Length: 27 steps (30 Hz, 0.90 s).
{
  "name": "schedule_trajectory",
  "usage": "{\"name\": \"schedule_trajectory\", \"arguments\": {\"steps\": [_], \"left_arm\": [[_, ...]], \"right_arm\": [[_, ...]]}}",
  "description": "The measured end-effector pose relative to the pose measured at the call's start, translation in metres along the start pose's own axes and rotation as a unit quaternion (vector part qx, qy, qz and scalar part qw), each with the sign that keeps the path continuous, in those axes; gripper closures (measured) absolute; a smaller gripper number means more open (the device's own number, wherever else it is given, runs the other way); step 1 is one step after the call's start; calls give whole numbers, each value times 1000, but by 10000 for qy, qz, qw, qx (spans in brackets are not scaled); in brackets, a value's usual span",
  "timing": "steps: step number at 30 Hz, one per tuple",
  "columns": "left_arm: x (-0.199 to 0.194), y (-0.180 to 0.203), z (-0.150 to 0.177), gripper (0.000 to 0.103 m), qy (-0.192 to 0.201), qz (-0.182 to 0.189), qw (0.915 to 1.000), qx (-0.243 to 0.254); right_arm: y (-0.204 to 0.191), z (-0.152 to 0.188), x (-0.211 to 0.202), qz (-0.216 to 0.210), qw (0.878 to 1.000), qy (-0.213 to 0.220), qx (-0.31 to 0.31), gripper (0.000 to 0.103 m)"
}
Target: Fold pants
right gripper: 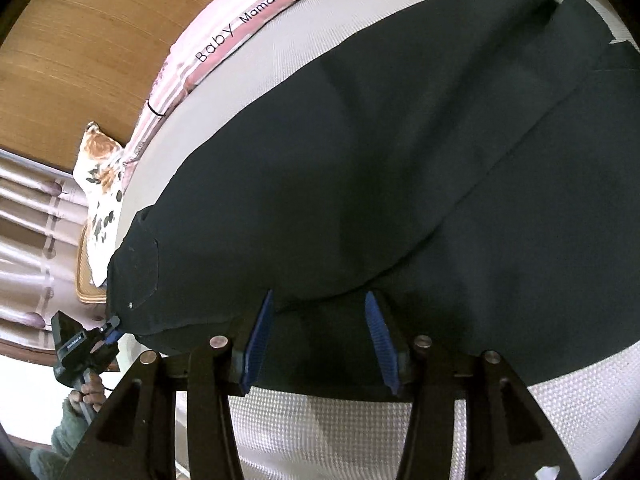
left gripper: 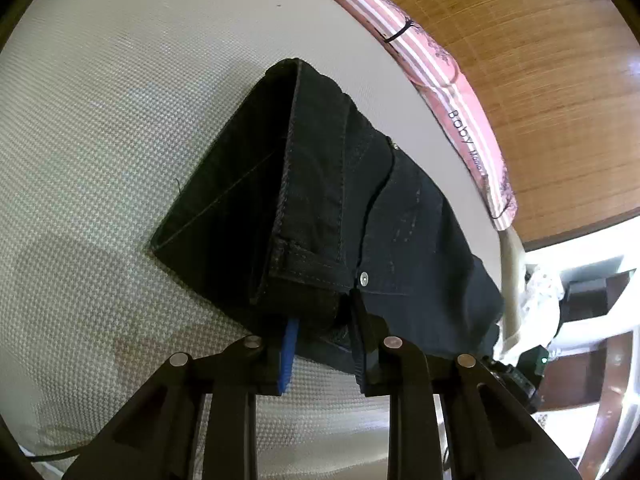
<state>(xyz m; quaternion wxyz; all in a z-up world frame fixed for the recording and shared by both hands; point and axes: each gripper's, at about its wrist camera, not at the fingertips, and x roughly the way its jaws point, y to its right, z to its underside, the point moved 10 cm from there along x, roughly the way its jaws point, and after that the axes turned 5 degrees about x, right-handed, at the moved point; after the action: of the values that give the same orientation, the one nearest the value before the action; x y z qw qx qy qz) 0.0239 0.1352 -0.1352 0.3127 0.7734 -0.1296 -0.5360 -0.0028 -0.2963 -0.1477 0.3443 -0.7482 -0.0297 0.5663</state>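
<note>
Pants (left gripper: 360,200) lie dark across the white mattress (left gripper: 100,140), waistband bunched between the left gripper (left gripper: 320,340) jaws, which are clamped on that thick denim. Over at the right gripper (right gripper: 318,340), the jaws stand apart with a fold of the leg lying between them, seemingly not pinched. Lift now and that side would likely slide free, since only one end is truly held; the fold would skew.

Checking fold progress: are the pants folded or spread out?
Partly folded: the pants lie lengthwise on the mattress, one leg over the other, with the waistband doubled; the length isn't folded.
</note>
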Motion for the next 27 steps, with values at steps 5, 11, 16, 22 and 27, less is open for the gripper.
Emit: {"name": "schedule_trajectory", "arguments": {"steps": [5, 11, 16, 22, 27], "left_arm": [[10, -2, -1, 80, 186, -130, 9997, -56], [11, -7, -4, 84, 235, -236, 9994, -68], [10, -7, -14, 84, 245, -296, 9992, -109], [5, -10, -23, 84, 265, -364, 9989, -139], [7, -12, -27, 84, 208, -447, 9987, -143]], "right_arm": [[10, -8, -5, -229, 9987, 201, 400, 59], [30, -12, -20, -247, 9946, 465, 898, 63], [47, -27, -25, -308, 9906, 666, 1152, 63], [60, -58, -25, -660, 9777, 1092, 1668, 68], [67, -68, -29, -702, 9720, 1297, 1827, 73]]}}
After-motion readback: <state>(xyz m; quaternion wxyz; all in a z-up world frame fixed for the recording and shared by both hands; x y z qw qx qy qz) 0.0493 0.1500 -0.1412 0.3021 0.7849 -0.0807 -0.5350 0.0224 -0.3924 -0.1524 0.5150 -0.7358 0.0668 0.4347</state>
